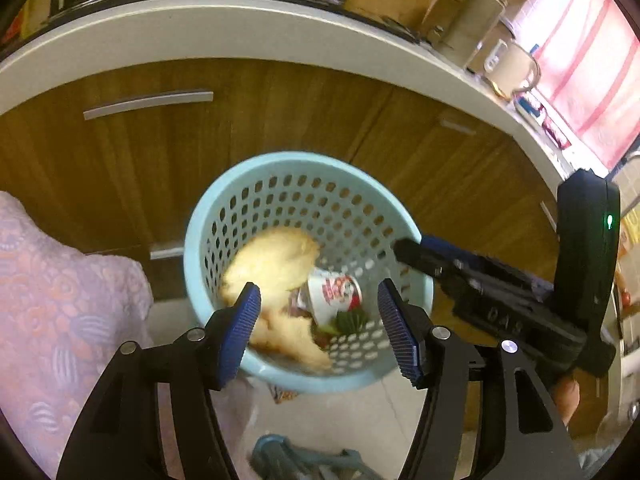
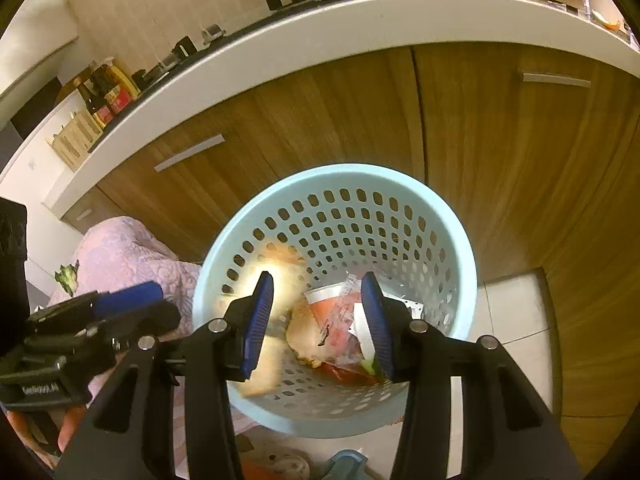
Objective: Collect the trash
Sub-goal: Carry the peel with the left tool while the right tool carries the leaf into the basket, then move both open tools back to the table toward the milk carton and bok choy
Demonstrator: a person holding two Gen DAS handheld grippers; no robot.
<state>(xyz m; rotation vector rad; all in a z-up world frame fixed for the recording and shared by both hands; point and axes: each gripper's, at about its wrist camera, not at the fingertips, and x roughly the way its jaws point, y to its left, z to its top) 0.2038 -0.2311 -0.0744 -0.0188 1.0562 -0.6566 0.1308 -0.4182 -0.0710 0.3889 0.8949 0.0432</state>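
Note:
A light blue perforated basket [image 1: 224,216] stands on the floor in front of wooden cabinets; it also shows in the right wrist view [image 2: 460,240]. Inside lie yellowish crumpled paper [image 1: 276,260], a white cup with red print [image 1: 336,290], a green scrap [image 1: 352,318] and a red wrapper [image 2: 336,320]. My left gripper [image 1: 320,320] is open and empty above the basket's near rim. My right gripper [image 2: 318,318] is open and empty over the basket; it also shows in the left wrist view [image 1: 408,252] at the basket's right rim. The left gripper appears at the left of the right wrist view [image 2: 132,300].
Wooden cabinet doors [image 1: 280,112] with metal handles stand under a white counter edge [image 1: 240,32]. A pink patterned cloth [image 1: 52,300] lies left of the basket, with a green scrap [image 2: 68,276] on it. Bottles [image 2: 108,92] and a mug [image 1: 512,68] stand on the counter.

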